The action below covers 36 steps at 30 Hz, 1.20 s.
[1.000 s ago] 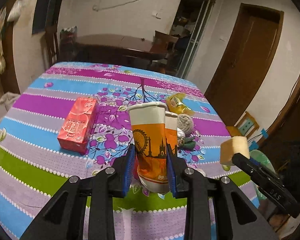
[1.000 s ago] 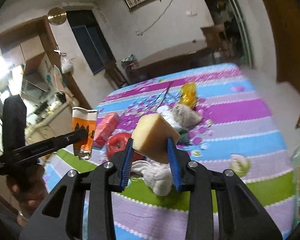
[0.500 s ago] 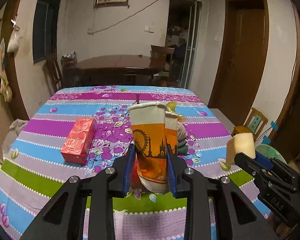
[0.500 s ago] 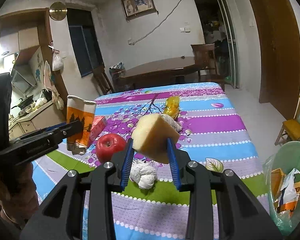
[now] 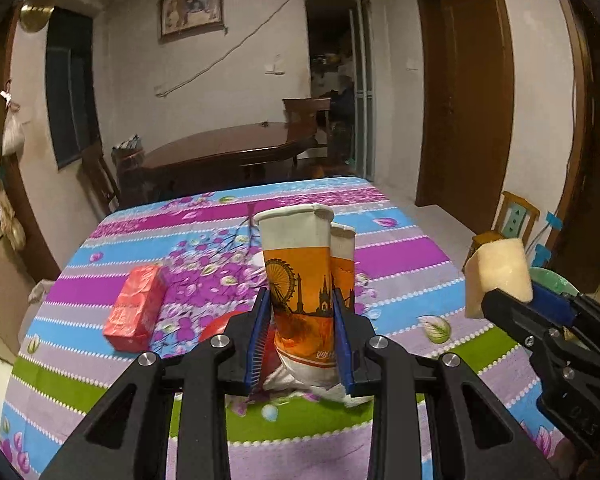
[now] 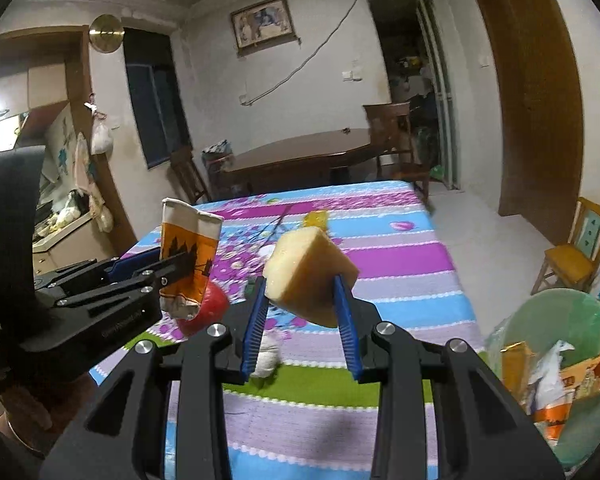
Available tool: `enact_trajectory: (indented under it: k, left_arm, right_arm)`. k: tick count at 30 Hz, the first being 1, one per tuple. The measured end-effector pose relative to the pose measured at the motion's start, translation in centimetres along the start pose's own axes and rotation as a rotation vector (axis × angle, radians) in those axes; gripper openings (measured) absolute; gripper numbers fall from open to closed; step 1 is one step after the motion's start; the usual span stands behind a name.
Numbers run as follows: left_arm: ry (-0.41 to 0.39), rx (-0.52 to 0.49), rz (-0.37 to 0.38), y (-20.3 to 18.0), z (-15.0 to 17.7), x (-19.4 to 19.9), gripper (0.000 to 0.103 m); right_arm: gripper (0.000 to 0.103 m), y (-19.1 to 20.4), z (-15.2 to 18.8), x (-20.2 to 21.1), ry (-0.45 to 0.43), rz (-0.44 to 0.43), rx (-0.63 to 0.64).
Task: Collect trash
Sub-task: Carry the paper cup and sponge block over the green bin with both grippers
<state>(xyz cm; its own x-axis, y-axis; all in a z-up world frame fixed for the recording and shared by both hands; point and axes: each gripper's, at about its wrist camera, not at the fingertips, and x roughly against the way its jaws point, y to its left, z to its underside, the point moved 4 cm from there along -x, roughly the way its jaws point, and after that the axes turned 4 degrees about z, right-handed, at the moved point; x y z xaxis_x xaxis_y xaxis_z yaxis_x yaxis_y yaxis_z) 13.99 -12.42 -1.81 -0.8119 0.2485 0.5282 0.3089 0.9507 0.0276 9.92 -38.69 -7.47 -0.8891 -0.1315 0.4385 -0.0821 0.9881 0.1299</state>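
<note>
The bin [image 6: 556,364] sits beside the table [image 6: 400,240], nearest the right gripper [image 6: 300,320], whose jaws clamp a sponge [image 6: 308,272]. The left gripper [image 5: 302,336], farther from the bin, pinches upright crushed cups [image 5: 304,276].

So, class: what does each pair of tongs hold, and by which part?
Left tongs: crushed paper cup, gripped across its lower half. Right tongs: yellow sponge, pinched at its lower sides.
</note>
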Motion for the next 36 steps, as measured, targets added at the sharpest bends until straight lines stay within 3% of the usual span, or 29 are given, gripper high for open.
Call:
enact_trajectory:
  k: [8, 20, 29, 36]
  left_arm:
    - [-0.023, -0.084, 0.058, -6.1, -2.3, -1.2, 0.031]
    - [-0.038, -0.238, 0.187, -18.5, -4.0, -3.9, 0.031]
    - [-0.028, -0.335, 0.305, -27.3, -3.6, -6.3, 0.031]
    - [0.01, -0.376, 0.386, -31.1, -2.2, -7.8, 0.031]
  right_arm:
    - [0.032, -5.2, -0.8, 2.7, -0.054, 0.113, -0.05]
    - [0.032, -14.2, -0.4, 7.2, -0.107, 0.31, -0.161]
    - [0.032, -19.5, 0.4, 9.9, -0.104, 0.447, -0.196]
    - [0.032, -22.3, 2.1, 10.8, -0.072, 0.496, -0.219]
